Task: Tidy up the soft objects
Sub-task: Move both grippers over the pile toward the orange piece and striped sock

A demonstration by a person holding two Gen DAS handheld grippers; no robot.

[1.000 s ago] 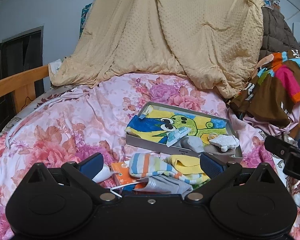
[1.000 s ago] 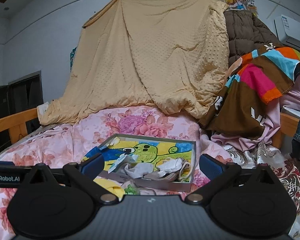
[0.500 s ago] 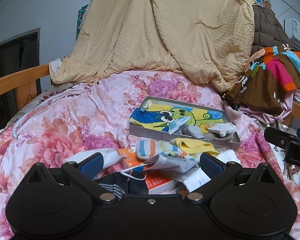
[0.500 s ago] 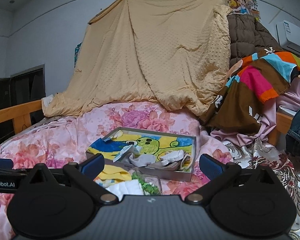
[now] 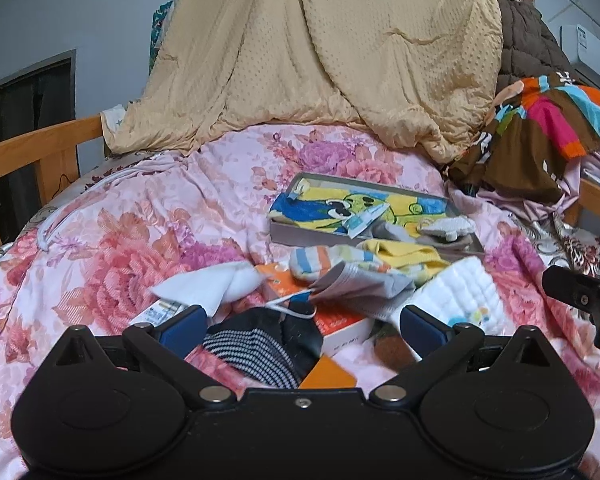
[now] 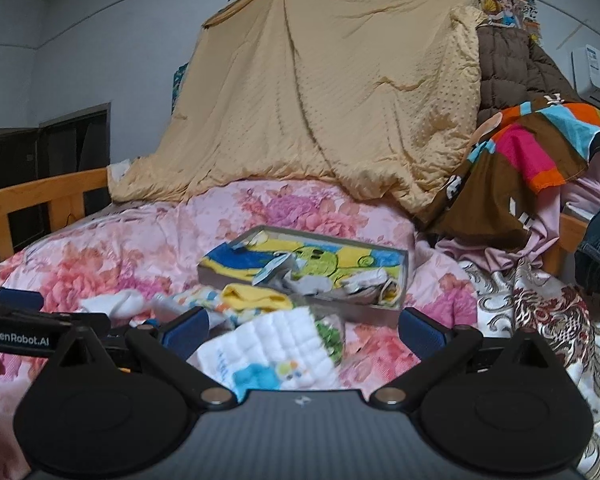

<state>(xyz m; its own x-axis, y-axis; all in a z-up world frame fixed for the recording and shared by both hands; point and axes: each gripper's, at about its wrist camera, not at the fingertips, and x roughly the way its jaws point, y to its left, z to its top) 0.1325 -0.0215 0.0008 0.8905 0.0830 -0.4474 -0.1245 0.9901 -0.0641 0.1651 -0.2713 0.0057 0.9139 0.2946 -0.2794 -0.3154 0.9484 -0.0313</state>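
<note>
A grey box (image 5: 296,236) (image 6: 352,310) lies on the floral bed, lined with a cartoon towel and holding small socks. In front of it lies a heap of soft things: a striped sock (image 5: 320,261), a yellow sock (image 5: 404,254), a white sock (image 5: 204,286), a white quilted cloth (image 5: 456,292) (image 6: 276,344), a face mask (image 5: 360,284) and a dark striped sock (image 5: 256,350). My left gripper (image 5: 302,322) is open and empty over the dark sock. My right gripper (image 6: 302,326) is open and empty over the white cloth.
An orange box (image 5: 340,324) lies under the heap. A tan blanket (image 6: 324,112) hangs at the back. Colourful clothes (image 6: 532,160) pile at the right. A wooden bed rail (image 5: 32,156) runs along the left.
Both grippers have pulled back and risen from the box. More of the heap now shows in front of them, including the dark sock and the white cloth.
</note>
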